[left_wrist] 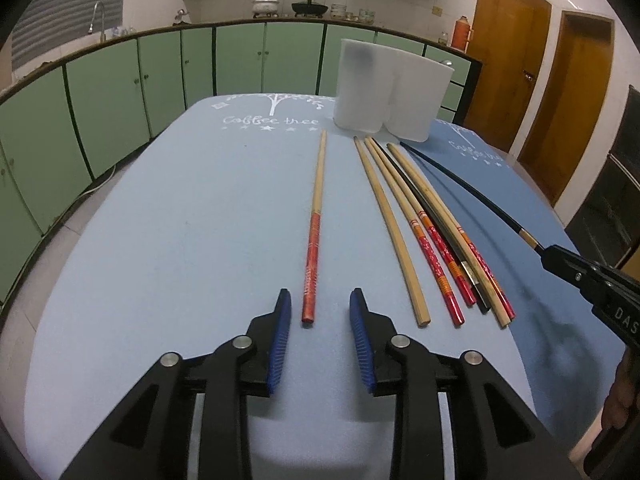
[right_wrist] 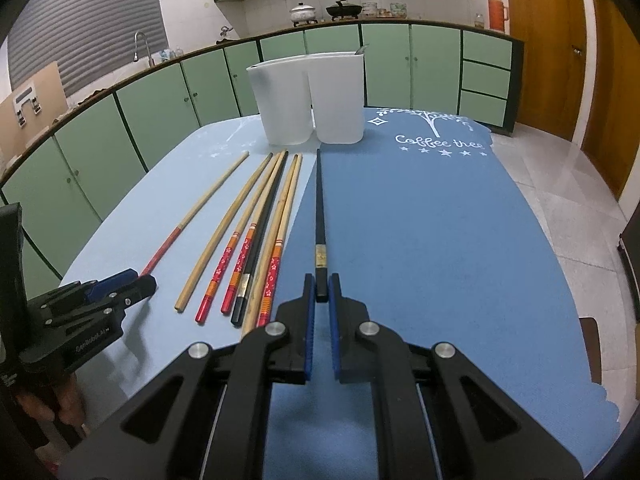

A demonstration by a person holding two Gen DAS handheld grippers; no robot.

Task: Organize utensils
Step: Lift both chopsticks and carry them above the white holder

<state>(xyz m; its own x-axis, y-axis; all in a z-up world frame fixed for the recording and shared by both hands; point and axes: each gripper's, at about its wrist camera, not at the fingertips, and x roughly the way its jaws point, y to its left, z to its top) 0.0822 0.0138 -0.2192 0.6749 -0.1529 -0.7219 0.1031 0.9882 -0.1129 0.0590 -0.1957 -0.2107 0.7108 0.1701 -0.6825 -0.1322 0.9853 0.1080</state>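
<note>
Left wrist view shows the left gripper (left_wrist: pixel 320 316) low over the pale blue mat on the bench (left_wrist: pixel 160 240), its jaws spread, with the near red end of a lone chopstick (left_wrist: pixel 314 236) lying between the blue pads but not pressed by them; it looks lined up for a pinch on that end, or just let go of it. To the right lies a loose bundle of chopsticks (left_wrist: pixel 424 228), wooden, red-patterned and one black, all pointing toward the far white holder (left_wrist: pixel 384 88), a two-compartment container that is probably where they belong. Further right, the right gripper (left_wrist: pixel 548 254) holds a black chopstick (left_wrist: pixel 460 182) by its near end. Right wrist view shows the right gripper (right_wrist: pixel 321 288) pressed together on that black chopstick (right_wrist: pixel 319 208), gripped at the thick end so the tip leads toward the holder (right_wrist: pixel 312 96); whether the stick rests on the darker blue mat or hangs just above it I cannot tell. The bundle (right_wrist: pixel 256 240) sits just left of it, and the left gripper (right_wrist: pixel 138 278) is at the near left by the lone chopstick (right_wrist: pixel 208 204). Most of the sticks are not yet put away.
</note>
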